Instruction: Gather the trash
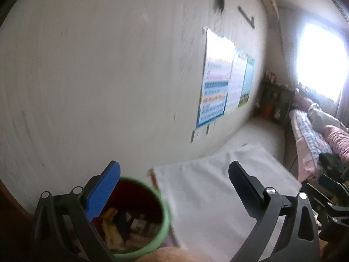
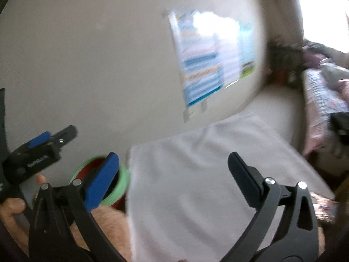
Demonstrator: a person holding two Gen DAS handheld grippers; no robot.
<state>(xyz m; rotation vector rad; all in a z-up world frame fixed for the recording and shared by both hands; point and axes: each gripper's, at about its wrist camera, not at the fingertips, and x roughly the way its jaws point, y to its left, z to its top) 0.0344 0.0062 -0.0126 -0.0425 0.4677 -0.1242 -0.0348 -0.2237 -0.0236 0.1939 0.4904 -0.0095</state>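
Observation:
A red bin with a green rim [image 1: 160,224] stands low at the left, against the wall and beside a table under a white cloth [image 1: 218,187]. Several wrappers and scraps [image 1: 113,220] lie inside it, yellow and dark. My left gripper [image 1: 174,168] hangs above the bin's edge, open, with nothing between its fingers. My right gripper [image 2: 173,156] is over the white cloth, also open and empty. In the right wrist view the bin [image 2: 125,180] shows behind the blue pad, and the left gripper [image 2: 57,135] sits at the far left in a hand.
Colourful posters [image 1: 220,83] hang on the pale wall [image 1: 98,76]. A bed with patterned bedding [image 1: 312,135] runs along the right, a dark shelf [image 1: 274,100] stands in the far corner below a bright window [image 1: 320,65]. A forearm [image 2: 109,224] crosses the bottom.

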